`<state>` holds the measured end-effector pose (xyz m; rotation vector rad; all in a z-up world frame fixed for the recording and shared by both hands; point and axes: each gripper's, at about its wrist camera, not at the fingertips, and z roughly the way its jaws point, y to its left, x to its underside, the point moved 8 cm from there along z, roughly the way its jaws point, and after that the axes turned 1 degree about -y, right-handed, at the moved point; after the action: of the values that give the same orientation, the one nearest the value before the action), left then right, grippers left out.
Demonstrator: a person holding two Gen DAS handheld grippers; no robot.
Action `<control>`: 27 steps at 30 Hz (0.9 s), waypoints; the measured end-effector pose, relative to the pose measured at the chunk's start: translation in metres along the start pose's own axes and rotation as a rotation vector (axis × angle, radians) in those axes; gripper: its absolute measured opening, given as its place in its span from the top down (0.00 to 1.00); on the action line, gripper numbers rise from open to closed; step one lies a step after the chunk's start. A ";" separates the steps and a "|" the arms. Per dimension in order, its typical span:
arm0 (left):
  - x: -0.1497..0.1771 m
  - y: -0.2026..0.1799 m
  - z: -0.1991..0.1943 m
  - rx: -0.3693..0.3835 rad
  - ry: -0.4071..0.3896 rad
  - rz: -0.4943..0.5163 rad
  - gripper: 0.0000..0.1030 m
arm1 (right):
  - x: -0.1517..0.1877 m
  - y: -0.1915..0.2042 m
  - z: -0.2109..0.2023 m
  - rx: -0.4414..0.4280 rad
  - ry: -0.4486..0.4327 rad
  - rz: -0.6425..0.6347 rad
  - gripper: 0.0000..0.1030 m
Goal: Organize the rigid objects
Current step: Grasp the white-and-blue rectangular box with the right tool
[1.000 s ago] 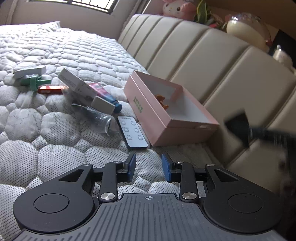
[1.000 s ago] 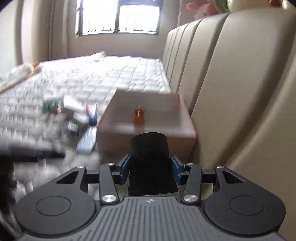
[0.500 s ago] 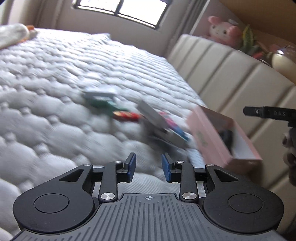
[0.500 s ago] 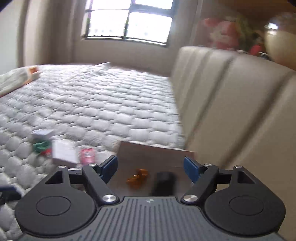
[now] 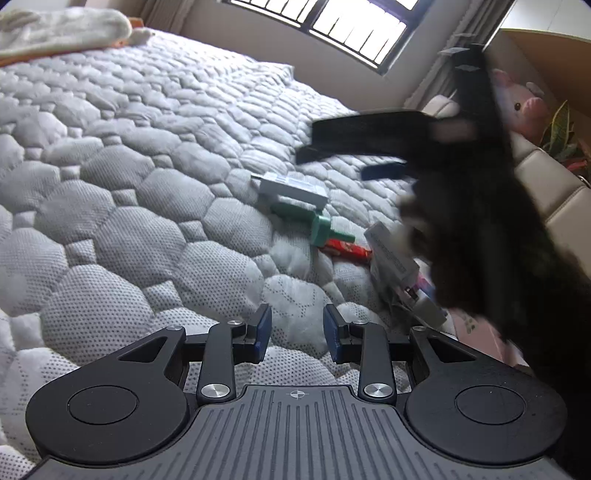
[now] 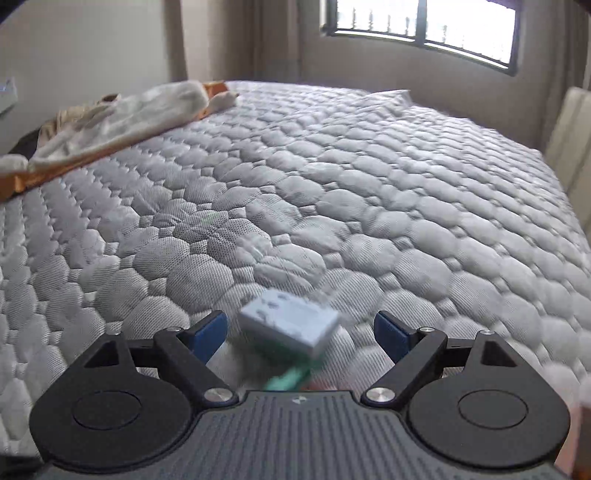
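Note:
Loose objects lie on the quilted bed: a white box (image 5: pixel 293 187), a green bottle (image 5: pixel 319 227), a red packet (image 5: pixel 347 249) and a tilted white carton (image 5: pixel 389 254). My left gripper (image 5: pixel 297 334) is open and empty, low over the mattress short of them. My right gripper (image 6: pixel 300 332) is open wide and empty, hovering over the white box (image 6: pixel 290 325) with the green bottle (image 6: pixel 291 380) just below it. In the left wrist view the right gripper (image 5: pixel 369 155) is a dark blur above the pile, hiding the pink box except a corner (image 5: pixel 469 326).
A padded beige headboard (image 5: pixel 554 192) runs along the right with a pink plush toy (image 5: pixel 517 105) on top. A cream blanket with orange trim (image 6: pixel 122 122) lies at the bed's far left. A window (image 6: pixel 424 29) is behind.
My right gripper has let go of the black object into the pink box, opened wide and swung left over the white box. My left gripper has turned left, away from the pink box.

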<state>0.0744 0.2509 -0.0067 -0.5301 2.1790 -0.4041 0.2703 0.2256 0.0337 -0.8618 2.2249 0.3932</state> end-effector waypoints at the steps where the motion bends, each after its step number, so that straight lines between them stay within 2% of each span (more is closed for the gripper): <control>1: 0.000 -0.001 0.001 0.010 0.002 -0.005 0.68 | -0.004 -0.002 0.014 -0.017 0.020 0.005 0.15; 4: -0.001 -0.001 0.002 0.031 0.009 -0.023 0.68 | -0.008 -0.010 0.049 -0.060 0.084 0.032 0.15; 8: -0.003 0.004 0.000 0.036 0.005 -0.051 0.68 | -0.008 -0.008 0.071 -0.121 0.125 0.006 0.15; 14: -0.002 0.008 0.004 0.014 0.013 -0.056 0.68 | 0.008 0.009 0.076 -0.118 0.170 -0.111 0.18; 17: -0.002 0.009 0.004 0.011 0.013 -0.057 0.68 | 0.012 0.010 0.063 -0.098 0.160 -0.123 0.32; 19: -0.003 0.009 0.003 0.013 0.010 -0.060 0.68 | 0.014 0.009 0.048 -0.098 0.161 -0.115 0.51; 22: -0.003 0.010 0.003 0.010 0.010 -0.061 0.68 | 0.021 0.008 0.020 -0.126 0.178 -0.076 0.71; 23: -0.002 0.010 0.003 0.008 0.010 -0.061 0.68 | 0.026 0.009 0.011 -0.131 0.185 -0.073 0.72; 25: -0.002 0.010 0.003 0.003 0.006 -0.062 0.68 | 0.041 0.010 -0.007 -0.125 0.205 -0.081 0.83; 27: -0.002 0.011 0.002 -0.006 0.003 -0.058 0.68 | 0.060 0.011 -0.023 -0.117 0.228 -0.083 0.84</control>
<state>0.0747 0.2608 -0.0117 -0.5973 2.1721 -0.4297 0.2191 0.1938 0.0076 -1.1055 2.3819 0.4060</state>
